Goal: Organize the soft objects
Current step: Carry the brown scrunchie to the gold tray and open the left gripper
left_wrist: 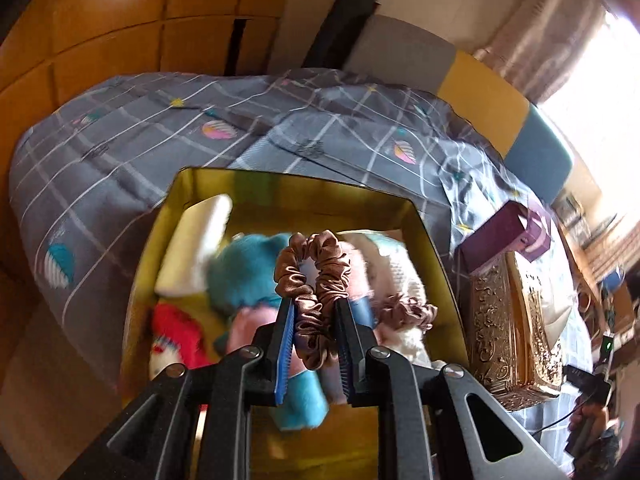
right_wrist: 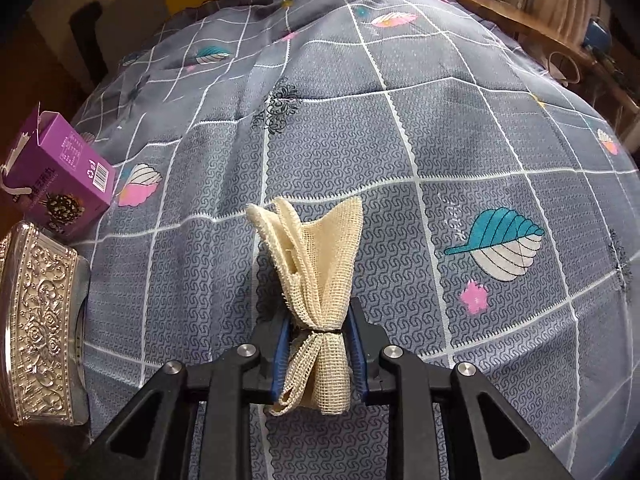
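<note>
A brown satin scrunchie is hanging pinched in the left gripper, above a gold tin that is holding plush toys and a second scrunchie. A cream mesh cloth is sitting bunched in the right gripper, clamped tight around it, over the grey leaf-print bedcover. A purple box and an embossed silver tin are lying off to the left
</note>
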Action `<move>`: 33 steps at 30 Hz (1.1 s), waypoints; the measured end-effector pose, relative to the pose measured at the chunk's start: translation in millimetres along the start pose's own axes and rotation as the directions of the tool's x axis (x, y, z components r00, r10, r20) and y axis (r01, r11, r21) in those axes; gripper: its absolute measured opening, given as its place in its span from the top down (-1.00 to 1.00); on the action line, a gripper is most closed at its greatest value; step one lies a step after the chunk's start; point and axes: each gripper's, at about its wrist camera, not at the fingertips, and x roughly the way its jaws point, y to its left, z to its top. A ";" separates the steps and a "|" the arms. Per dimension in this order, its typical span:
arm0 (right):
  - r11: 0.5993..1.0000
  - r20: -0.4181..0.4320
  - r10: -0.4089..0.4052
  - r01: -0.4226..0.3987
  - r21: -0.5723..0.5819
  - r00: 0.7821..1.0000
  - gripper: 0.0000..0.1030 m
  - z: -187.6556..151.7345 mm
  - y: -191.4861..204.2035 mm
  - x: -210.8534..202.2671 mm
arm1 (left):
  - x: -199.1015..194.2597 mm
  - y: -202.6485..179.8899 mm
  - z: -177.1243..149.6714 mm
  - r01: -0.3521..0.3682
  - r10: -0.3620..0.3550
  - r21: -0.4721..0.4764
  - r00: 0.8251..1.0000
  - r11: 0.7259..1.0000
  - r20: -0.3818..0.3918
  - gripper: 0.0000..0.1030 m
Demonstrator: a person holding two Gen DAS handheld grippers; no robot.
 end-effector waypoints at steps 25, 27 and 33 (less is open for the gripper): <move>0.999 0.024 -0.035 0.035 0.002 0.999 0.56 2.0 1.1 0.4 | -6.3 -30.5 -48.6 -0.209 0.200 0.256 0.978 0.944 0.062 0.22; 0.999 0.026 -0.037 0.037 0.018 0.999 0.56 2.9 -0.7 0.3 | -10.8 -33.3 -49.0 -0.196 0.184 0.262 0.980 0.945 0.069 0.21; 0.995 0.038 -0.057 0.054 0.081 0.998 0.56 5.1 -12.9 -2.6 | -18.1 -39.1 -49.5 -0.190 0.172 0.272 0.981 0.943 0.090 0.19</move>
